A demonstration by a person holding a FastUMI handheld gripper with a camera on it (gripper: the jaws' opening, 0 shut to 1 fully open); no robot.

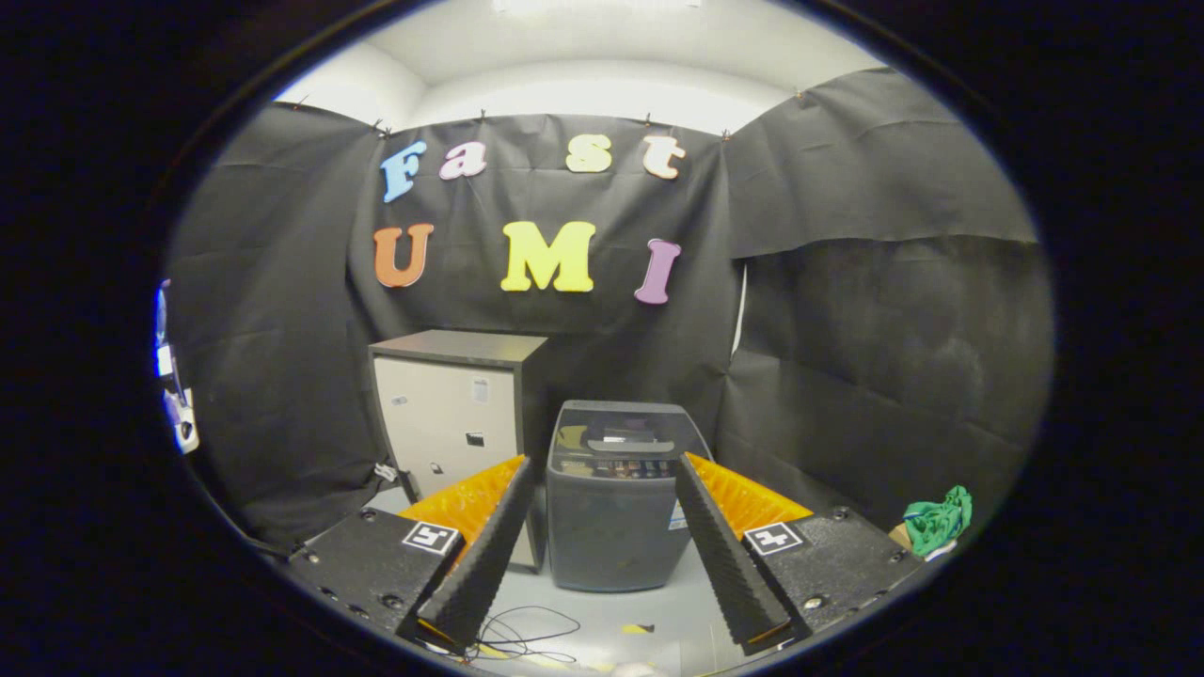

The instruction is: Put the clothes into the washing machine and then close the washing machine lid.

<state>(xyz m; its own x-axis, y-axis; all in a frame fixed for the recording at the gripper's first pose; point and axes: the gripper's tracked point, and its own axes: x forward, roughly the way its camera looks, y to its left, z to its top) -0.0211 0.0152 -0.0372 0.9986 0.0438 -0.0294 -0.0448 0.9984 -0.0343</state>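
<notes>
A small grey top-loading washing machine (613,512) stands on the pale table, straight ahead between my two fingers and a little beyond them. Its lid (625,428) lies flat on top, tinted and see-through, so it looks closed. A crumpled green cloth (939,520) lies far to the right, beside the right finger's base. My gripper (602,484) is open wide, with nothing between the fingers (489,555).
A beige cabinet with a dark top (451,423) stands just left of the washer. Thin black cables (522,635) lie on the table near the fingers' bases. Black cloth walls close in behind and on both sides.
</notes>
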